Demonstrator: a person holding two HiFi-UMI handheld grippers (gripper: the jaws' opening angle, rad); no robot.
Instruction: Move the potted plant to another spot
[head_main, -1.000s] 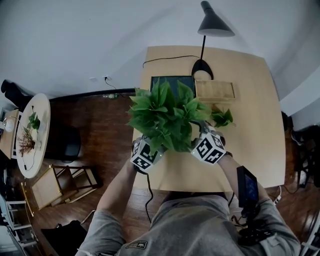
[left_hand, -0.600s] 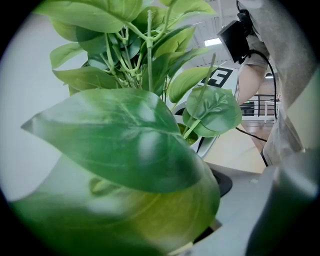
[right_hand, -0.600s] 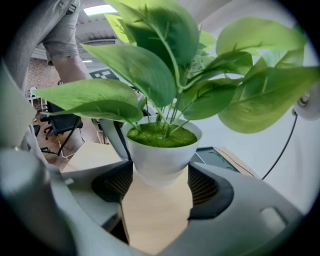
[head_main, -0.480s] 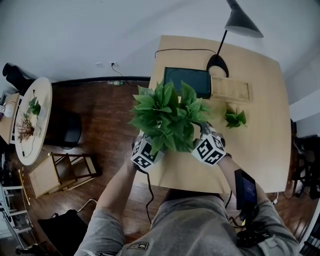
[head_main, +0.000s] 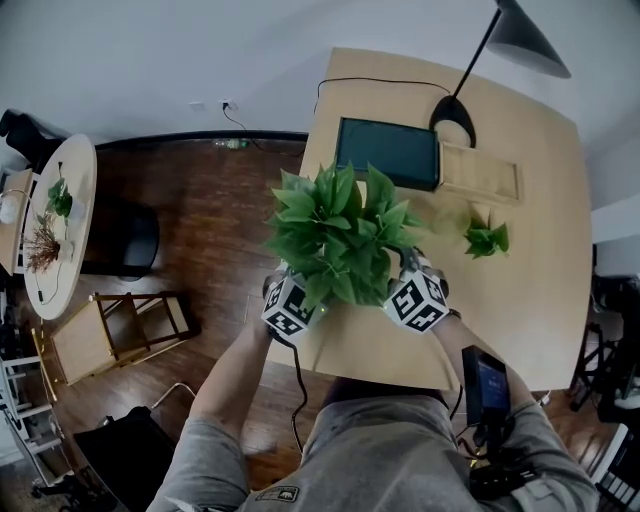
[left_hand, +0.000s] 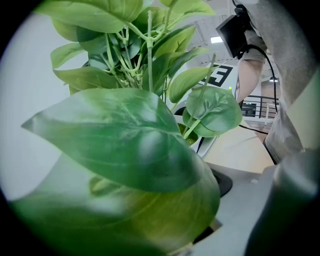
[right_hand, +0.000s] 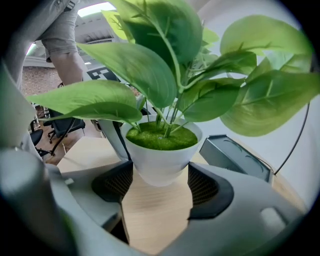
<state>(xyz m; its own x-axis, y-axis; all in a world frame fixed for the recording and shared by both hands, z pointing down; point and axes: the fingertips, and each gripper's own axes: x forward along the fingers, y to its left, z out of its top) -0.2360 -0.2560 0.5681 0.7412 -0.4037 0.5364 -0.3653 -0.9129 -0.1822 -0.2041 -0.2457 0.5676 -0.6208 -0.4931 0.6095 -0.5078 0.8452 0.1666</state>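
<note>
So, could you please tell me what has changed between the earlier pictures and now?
The potted plant, carried between the left tool and right tool, has shifted towards the table's left edge, away from the small sprig. Nothing was let go: the right tool's jaws stay on the white pot; leaves hide the left tool's. The tray, lamp and sprig kept their places.

The potted plant (head_main: 340, 235) sits between my left tongs (head_main: 300, 300) and my right tongs (head_main: 408, 290), its pot inside the right tongs' jaws, above the bench's (head_main: 530, 310) left edge. Beyond the tongs a tray (head_main: 388, 153) lies on the bench, with a box (head_main: 480, 173) to its right and a lamp (head_main: 453, 120) behind both. A leafy sprig (head_main: 487, 240) lies right of my right tongs. A chair (head_main: 85, 345) stands on the floor, left of my left tongs.
</note>
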